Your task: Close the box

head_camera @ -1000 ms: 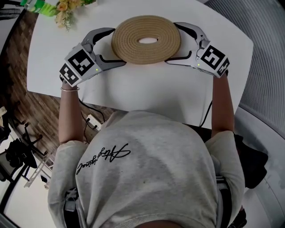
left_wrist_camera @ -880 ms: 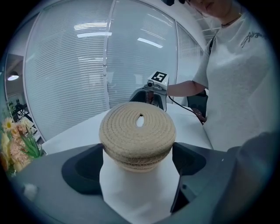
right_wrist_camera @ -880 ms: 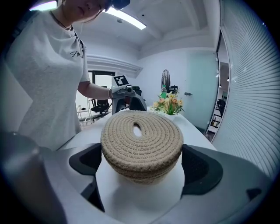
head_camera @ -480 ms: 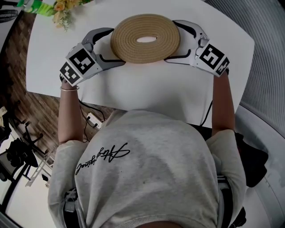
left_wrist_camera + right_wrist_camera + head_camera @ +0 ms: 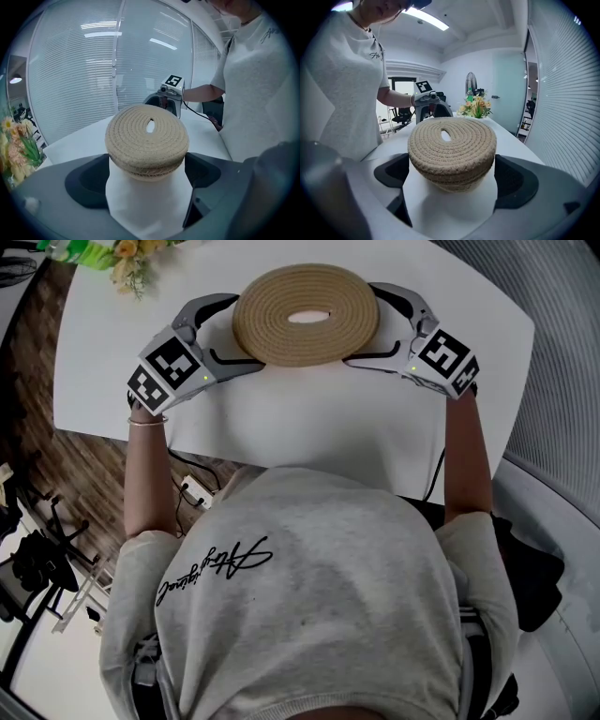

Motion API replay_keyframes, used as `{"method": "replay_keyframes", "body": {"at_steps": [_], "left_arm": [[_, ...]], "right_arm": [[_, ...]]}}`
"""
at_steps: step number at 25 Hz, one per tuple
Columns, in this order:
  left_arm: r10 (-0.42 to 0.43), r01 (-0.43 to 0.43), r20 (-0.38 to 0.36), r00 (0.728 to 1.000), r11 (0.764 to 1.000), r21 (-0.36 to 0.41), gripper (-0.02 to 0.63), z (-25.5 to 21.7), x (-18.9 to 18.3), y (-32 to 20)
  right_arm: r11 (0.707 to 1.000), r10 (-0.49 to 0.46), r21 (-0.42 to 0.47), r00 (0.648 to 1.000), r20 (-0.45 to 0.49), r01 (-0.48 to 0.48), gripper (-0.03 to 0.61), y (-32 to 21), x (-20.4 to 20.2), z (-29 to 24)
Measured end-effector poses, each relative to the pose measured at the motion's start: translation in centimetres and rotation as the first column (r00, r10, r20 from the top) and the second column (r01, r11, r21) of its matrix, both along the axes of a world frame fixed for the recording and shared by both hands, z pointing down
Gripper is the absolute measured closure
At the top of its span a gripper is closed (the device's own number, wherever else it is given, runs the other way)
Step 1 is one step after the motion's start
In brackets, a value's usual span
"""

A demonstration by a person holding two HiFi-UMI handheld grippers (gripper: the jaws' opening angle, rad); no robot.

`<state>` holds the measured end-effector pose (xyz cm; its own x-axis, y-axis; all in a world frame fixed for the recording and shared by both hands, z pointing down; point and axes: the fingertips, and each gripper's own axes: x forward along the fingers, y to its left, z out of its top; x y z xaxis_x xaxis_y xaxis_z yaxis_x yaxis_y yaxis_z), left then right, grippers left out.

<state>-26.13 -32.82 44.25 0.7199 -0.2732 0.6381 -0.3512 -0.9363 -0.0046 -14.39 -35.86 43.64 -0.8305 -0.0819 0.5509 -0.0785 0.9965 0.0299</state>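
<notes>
The round box (image 5: 305, 338) of tan coiled rope sits toward 12 o'clock on the white table (image 5: 309, 427). Its lid (image 5: 145, 143) is seated on top, with an oval slot at the centre. The left gripper (image 5: 250, 335) at its 9 o'clock and the right gripper (image 5: 361, 324) at its 3 o'clock each have their jaws spread wide around the box's sides.

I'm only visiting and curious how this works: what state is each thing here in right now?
woven box: closed, on the white table.
lid: seated on the box.
left gripper: open, jaws either side of the box.
right gripper: open, jaws either side of the box.
</notes>
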Motion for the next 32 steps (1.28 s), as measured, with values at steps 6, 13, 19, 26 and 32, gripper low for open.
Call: {"method": "replay_keyframes", "body": {"at_steps": [6,13,19,26,32], "left_arm": [[-0.119,0.120,-0.163,0.979,0.993,-0.007,0.129,-0.4,-0.3,0.9],[-0.207,0.226,-0.248,0.946,0.973,0.049,0.129,-1.8,-1.1,2.2],[-0.209,0.258,-0.329,0.921,0.960,0.110,0.130,-5.1,-0.8,3.8],[-0.221,0.327,-0.401,0.889,0.919,0.218,0.130,-10.5,-0.8,4.2],[-0.210,0.404,-0.509,0.834,0.862,0.306,0.132,-16.0,-0.3,4.7]], "right_arm": [[0.992,0.126,-0.034,0.985,0.117,-0.122,0.015,0.8,0.6,-0.4],[0.977,0.209,0.001,0.955,0.212,-0.214,0.015,2.4,0.9,-2.6],[0.963,0.239,0.047,0.926,0.293,-0.264,0.017,4.3,0.8,-5.7],[0.948,0.253,0.073,0.870,0.423,-0.311,0.034,5.9,0.2,-10.5],[0.935,0.276,0.051,0.811,0.516,-0.351,0.051,6.8,-0.4,-14.5]]}}
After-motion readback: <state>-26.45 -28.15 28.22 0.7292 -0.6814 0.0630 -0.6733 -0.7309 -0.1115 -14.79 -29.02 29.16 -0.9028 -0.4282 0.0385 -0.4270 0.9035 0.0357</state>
